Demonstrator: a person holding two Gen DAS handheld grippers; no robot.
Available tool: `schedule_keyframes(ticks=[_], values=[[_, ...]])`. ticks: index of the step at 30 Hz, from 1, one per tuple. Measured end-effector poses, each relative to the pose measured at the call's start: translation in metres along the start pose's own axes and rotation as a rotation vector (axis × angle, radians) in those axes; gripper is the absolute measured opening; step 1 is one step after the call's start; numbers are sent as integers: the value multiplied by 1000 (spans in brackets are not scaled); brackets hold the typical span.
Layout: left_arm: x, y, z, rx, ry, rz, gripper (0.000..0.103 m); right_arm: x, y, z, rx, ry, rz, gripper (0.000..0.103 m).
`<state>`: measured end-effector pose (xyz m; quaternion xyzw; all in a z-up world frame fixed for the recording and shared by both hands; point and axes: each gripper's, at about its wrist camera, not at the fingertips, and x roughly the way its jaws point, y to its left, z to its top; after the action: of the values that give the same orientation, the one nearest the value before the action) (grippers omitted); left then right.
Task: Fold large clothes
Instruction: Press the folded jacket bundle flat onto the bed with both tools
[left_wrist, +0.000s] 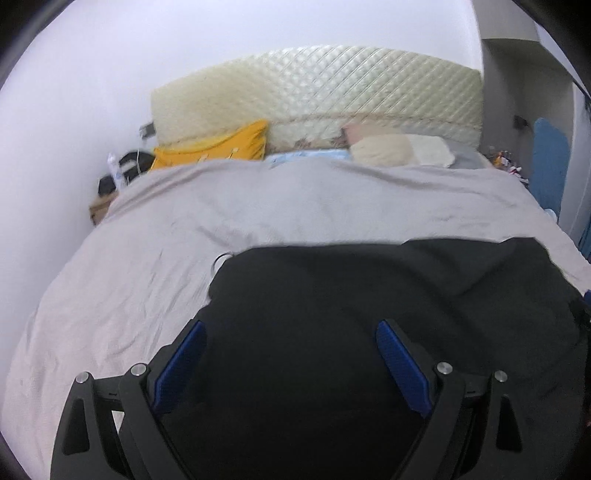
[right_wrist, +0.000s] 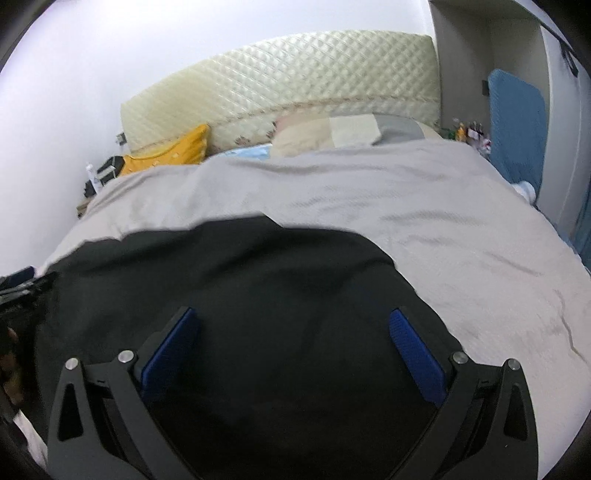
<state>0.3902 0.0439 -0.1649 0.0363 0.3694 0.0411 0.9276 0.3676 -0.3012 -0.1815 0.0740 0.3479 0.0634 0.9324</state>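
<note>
Two spread grippers, left (left_wrist: 291, 354) and right (right_wrist: 293, 343), above black garment (left_wrist: 369, 295) on grey-sheeted bed (left_wrist: 295, 199).

Location: home bedroom. Indicators: bed (left_wrist: 155, 258) under grey cover, quilted cream headboard (left_wrist: 332, 85), yellow pillow (left_wrist: 221, 146) and beige pillow (left_wrist: 384, 147) at its head edge, plain white wall (left_wrist: 110, 55).
</note>
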Motion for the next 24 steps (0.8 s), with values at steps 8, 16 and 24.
schedule_keyframes(ticks=[8,16,24], values=[[32,9,-18,5,14,-12,100,23,9,-17,-51,-15,-24,103],[55,25,-22,-82,61,-106,103,42,4,-20,-28,-35,15,103],[31,20,-22,-62,33,-51,103,35,-1,-18,13,-4,21,103]])
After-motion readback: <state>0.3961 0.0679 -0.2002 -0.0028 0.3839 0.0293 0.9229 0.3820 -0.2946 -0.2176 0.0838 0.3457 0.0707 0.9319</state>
